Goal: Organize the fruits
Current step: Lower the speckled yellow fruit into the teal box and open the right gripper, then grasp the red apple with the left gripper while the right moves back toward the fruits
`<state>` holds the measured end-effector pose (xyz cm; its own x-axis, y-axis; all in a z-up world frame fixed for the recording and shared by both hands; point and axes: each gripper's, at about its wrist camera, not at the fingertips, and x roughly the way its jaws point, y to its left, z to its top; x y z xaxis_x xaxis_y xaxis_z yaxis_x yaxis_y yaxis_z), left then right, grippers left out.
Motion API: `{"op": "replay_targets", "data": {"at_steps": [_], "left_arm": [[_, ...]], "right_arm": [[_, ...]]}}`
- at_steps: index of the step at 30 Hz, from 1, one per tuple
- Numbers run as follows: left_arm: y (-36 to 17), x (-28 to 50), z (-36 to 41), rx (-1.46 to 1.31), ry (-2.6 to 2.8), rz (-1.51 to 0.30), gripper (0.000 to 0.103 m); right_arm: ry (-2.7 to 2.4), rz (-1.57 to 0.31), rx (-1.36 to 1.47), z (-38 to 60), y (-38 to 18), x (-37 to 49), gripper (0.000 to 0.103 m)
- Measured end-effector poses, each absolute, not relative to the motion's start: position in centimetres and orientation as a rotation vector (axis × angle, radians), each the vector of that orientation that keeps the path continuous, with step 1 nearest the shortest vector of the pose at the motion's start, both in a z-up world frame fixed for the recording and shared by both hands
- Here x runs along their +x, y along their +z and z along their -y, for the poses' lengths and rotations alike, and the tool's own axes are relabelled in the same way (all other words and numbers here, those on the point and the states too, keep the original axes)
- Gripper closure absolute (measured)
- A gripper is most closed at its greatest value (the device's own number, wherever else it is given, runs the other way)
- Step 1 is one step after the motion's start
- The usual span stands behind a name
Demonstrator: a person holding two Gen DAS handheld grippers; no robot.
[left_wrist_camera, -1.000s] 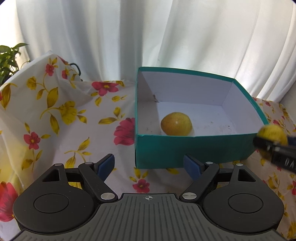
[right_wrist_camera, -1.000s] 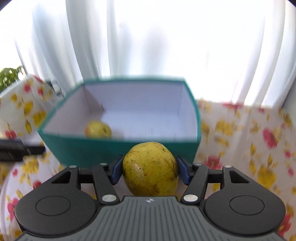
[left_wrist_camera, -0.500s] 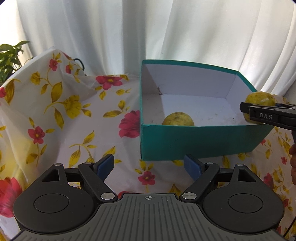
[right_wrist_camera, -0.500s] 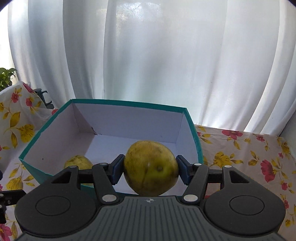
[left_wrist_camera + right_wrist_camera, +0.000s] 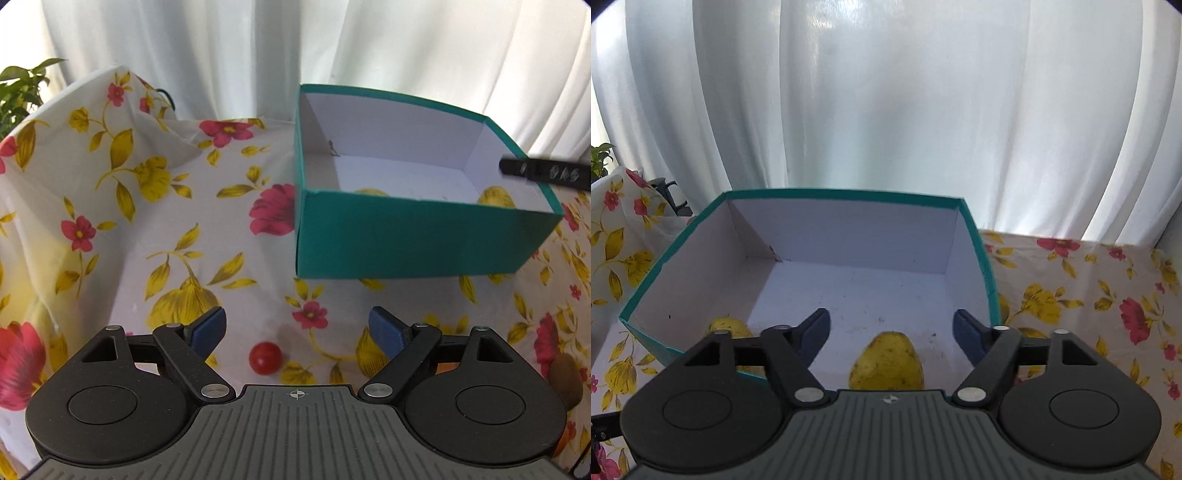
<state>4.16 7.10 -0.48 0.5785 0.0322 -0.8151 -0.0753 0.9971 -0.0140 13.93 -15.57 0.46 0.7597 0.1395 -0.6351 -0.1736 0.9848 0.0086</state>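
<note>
Moved since earlier: the fruit that was clamped in the right gripper (image 5: 891,330) has been released; the fingers have just been opening, and it now lies on the box floor below them, touched by neither pad.
Right fingers: spread wide over the near part of the box (image 5: 979,236), nothing between the pads; the spread is judged to be for clearing the fruit before withdrawal.
Dropped fruit (image 5: 886,363): yellow-green, speckled, resting inside the box near the front wall, partly hidden by the gripper body.
Second fruit (image 5: 729,326): yellow, also inside the box, by the left front corner, well apart from the first.
Box: teal outside, white inside, open-topped, standing on the flowered cloth (image 5: 155,229) that covers the worktop; it is judged to be the collecting place for the fruits.
Left gripper (image 5: 297,328): fingers wide and empty, tilted down toward the cloth in front of the box.
Red fruit (image 5: 265,357): small, round, on the cloth just below and between the left fingers, not touched; it is judged the likely next pick.
Brown fruit (image 5: 565,380): at the right edge of the left view, on the cloth, outside the box; its kind cannot be told.
Progress: two fruits are boxed, at least two are left out.
</note>
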Motion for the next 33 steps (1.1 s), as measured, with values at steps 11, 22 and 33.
{"op": "replay_targets", "data": {"at_steps": [11,22,33], "left_arm": [[-1.5,-1.5,-5.3,-0.02,-0.165,-0.934,0.012],[-2.0,-7.3,-1.5,0.063,-0.427,-0.903,0.012],[-5.1,-7.3,0.3,0.075,-0.464,-0.976,0.022]], "right_arm": [[0.171,-0.261,-0.116,16.0,4.6,-1.5,0.0],[0.145,-0.468,-0.062,17.2,2.5,-5.2,0.0],[0.13,-0.458,-0.077,18.2,2.7,-8.7,0.0]]}}
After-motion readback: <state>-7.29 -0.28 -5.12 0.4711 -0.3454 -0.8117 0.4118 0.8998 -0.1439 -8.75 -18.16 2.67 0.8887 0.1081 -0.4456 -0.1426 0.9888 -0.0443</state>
